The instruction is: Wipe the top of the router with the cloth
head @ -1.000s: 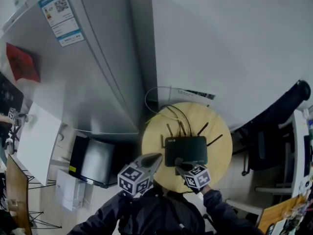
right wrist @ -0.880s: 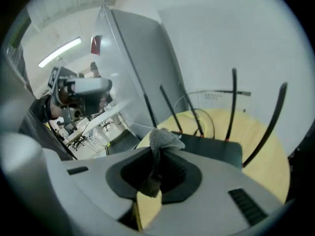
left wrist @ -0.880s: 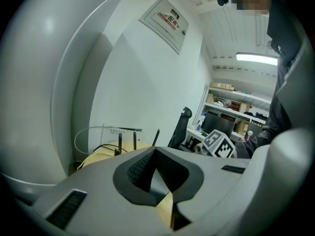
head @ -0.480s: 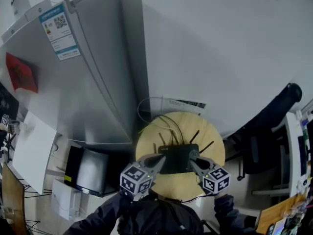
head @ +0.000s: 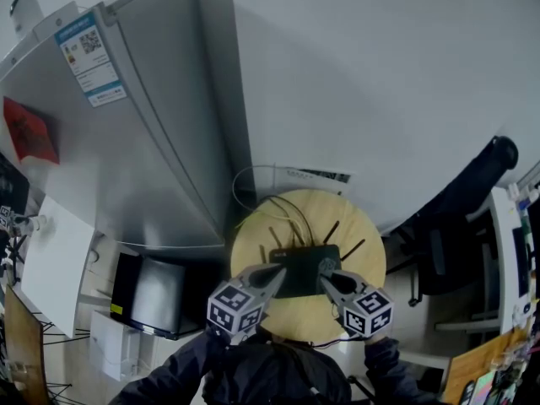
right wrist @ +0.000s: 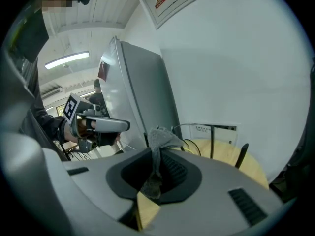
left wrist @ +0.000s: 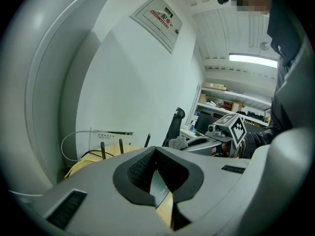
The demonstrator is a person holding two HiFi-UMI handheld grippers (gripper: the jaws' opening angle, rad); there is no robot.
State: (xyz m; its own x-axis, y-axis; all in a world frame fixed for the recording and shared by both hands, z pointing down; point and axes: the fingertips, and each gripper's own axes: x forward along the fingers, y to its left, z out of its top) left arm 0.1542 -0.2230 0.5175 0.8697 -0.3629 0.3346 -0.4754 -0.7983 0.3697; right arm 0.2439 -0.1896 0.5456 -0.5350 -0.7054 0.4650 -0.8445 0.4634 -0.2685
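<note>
Both grippers hang over the near edge of the router on the round bench, the right gripper with fingers clenched on the cloth, the left gripper closed on nothing; a good wipe likely needs the cloth pressed flat and swept evenly, clear of the antennas.

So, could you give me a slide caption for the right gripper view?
Right gripper shut on a grey cloth over the round wooden table, router antennas and a grey refrigerator behind.
</note>
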